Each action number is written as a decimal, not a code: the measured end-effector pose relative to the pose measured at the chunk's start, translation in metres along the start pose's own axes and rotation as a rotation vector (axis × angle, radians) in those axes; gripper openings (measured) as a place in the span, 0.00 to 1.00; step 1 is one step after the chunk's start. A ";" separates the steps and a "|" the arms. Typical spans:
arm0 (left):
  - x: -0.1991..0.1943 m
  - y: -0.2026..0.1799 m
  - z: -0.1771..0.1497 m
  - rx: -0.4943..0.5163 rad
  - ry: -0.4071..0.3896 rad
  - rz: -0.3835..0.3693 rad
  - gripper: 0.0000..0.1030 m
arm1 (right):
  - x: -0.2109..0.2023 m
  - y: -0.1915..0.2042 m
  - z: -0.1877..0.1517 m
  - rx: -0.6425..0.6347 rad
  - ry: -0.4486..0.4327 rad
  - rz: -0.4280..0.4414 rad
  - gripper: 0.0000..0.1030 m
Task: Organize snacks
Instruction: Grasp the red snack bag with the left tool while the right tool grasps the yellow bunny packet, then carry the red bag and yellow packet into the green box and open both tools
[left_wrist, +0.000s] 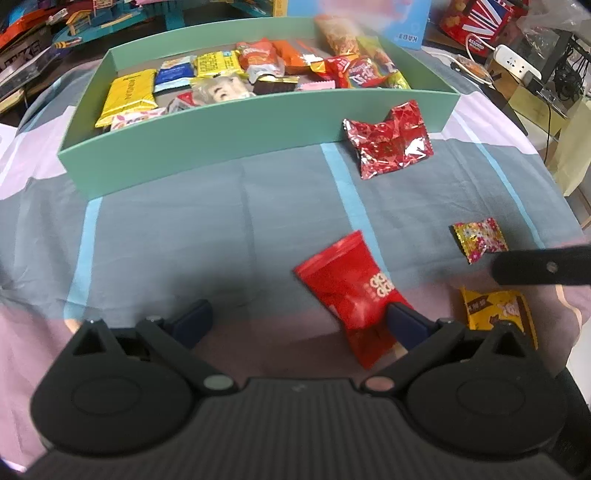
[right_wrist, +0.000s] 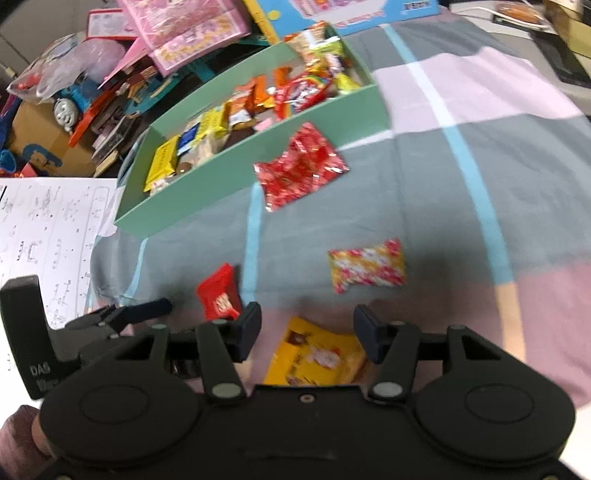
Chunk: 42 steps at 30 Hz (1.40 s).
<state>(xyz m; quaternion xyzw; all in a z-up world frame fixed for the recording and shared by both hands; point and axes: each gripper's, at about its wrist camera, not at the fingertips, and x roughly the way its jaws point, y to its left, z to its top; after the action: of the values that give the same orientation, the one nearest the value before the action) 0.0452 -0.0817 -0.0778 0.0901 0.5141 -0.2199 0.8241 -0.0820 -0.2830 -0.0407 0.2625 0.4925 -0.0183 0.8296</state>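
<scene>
Item: yellow snack packet (right_wrist: 317, 354), light, crinkly, slippery. Your right gripper (right_wrist: 306, 334) is straddling it at 6 o'clock, jaws half-closed, not clearly pinching; you are gripping across its middle.

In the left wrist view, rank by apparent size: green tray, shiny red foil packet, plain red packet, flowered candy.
1. green tray
2. plain red packet and shiny red foil packet: too close to rank, and the plain one is nearer
3. flowered candy
</scene>
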 end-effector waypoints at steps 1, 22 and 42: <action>-0.001 0.002 -0.001 -0.003 -0.001 0.002 1.00 | 0.005 0.003 0.002 -0.008 0.013 0.008 0.55; -0.006 0.026 -0.002 -0.065 -0.008 0.017 1.00 | 0.022 0.025 -0.032 -0.173 0.105 -0.050 0.50; 0.006 -0.032 0.016 0.133 -0.043 -0.017 0.34 | 0.019 -0.002 -0.022 -0.106 -0.009 -0.045 0.33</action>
<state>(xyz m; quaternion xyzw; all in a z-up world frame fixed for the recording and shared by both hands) 0.0458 -0.1174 -0.0739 0.1356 0.4813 -0.2625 0.8252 -0.0909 -0.2706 -0.0658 0.2070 0.4947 -0.0119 0.8439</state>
